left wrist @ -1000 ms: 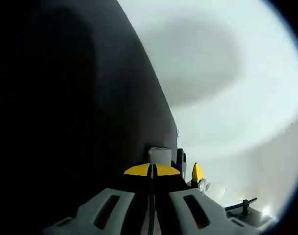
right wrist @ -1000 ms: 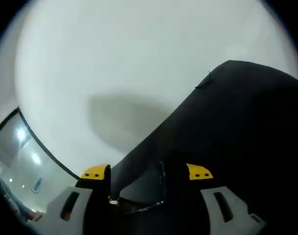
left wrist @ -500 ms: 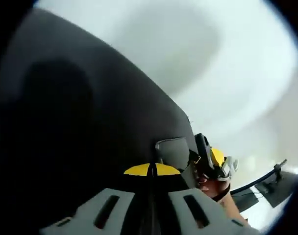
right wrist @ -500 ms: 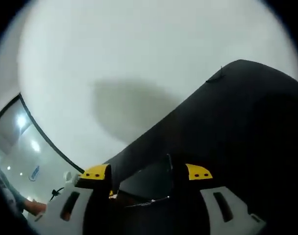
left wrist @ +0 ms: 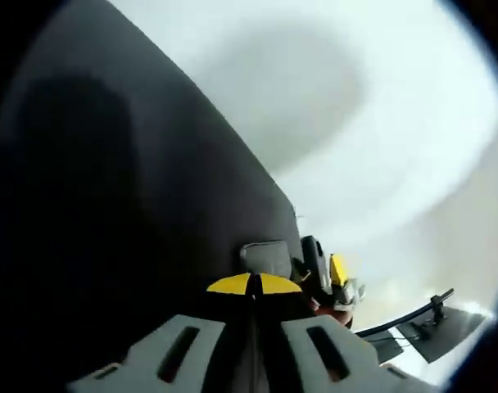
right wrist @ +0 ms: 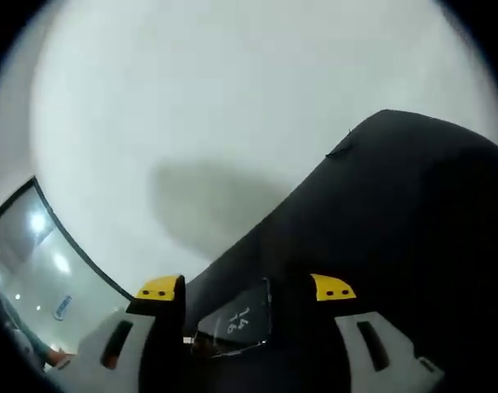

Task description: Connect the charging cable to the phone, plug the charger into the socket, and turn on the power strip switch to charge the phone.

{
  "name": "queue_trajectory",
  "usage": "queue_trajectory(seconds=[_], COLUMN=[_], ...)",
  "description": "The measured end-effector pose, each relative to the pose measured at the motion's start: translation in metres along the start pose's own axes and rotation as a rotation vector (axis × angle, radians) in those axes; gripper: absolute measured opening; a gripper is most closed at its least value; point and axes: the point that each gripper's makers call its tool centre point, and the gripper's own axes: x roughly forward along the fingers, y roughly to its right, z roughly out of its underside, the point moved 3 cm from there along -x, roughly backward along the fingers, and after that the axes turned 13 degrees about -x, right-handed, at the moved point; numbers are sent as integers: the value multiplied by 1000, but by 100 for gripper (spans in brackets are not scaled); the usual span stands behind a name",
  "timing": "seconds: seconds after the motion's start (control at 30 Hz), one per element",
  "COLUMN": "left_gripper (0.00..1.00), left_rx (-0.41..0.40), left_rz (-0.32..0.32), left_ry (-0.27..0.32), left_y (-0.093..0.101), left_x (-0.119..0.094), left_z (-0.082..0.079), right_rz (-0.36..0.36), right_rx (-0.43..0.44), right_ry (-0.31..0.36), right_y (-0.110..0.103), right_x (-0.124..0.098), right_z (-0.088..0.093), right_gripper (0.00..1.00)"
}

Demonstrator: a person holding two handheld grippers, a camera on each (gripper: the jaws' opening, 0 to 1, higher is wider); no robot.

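Observation:
My right gripper point(right wrist: 246, 288) is shut on the phone point(right wrist: 235, 322), whose tilted screen is lit and shows pale digits between the two yellow-tipped jaws. At the phone's left edge sits a small white piece point(right wrist: 187, 338), seemingly the cable's plug. My left gripper point(left wrist: 253, 284) is shut, its yellow tips pressed together, and whatever it pinches is hidden under them. Just beyond those tips the phone point(left wrist: 266, 255) appears as a grey rounded slab. Beside it is one yellow tip of the right gripper point(left wrist: 338, 269).
A broad black surface point(left wrist: 134, 229) point(right wrist: 413, 221) lies next to a white one point(left wrist: 355, 98) point(right wrist: 216, 106). A dark stand with a thin bar point(left wrist: 425, 327) is low on the right. A glass panel with light spots point(right wrist: 36, 246) is at the left. A hand point(left wrist: 324, 308) shows below the right gripper.
The phone's screen, dark before, is now lit with digits. In the left gripper view the phone and right gripper came close and then drew back a little. Both views shifted slightly.

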Motion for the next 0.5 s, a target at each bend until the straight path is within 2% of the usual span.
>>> queue_trajectory(seconds=[0.03, 0.13, 0.33, 0.4, 0.43, 0.5], left_gripper=[0, 0, 0, 0, 0, 0], left_rx=[-49, -68, -34, -30, -38, -34], left_rz=[28, 34, -20, -17, -15, -26], left_ry=[7, 10, -2, -1, 5, 6], left_y=[3, -1, -6, -5, -6, -8], left_x=[1, 2, 9, 11, 10, 9], left_z=[-1, -7, -8, -6, -8, -9], right_rz=[0, 1, 12, 16, 15, 16], right_rx=[-1, 0, -4, -12, -23, -30], right_ry=[1, 1, -4, -11, -20, -28], right_y=[0, -1, -1, 0, -8, -10], right_x=[0, 0, 0, 1, 0, 0], right_z=[0, 1, 3, 3, 8, 10], right_gripper=[57, 56, 54, 54, 54, 54])
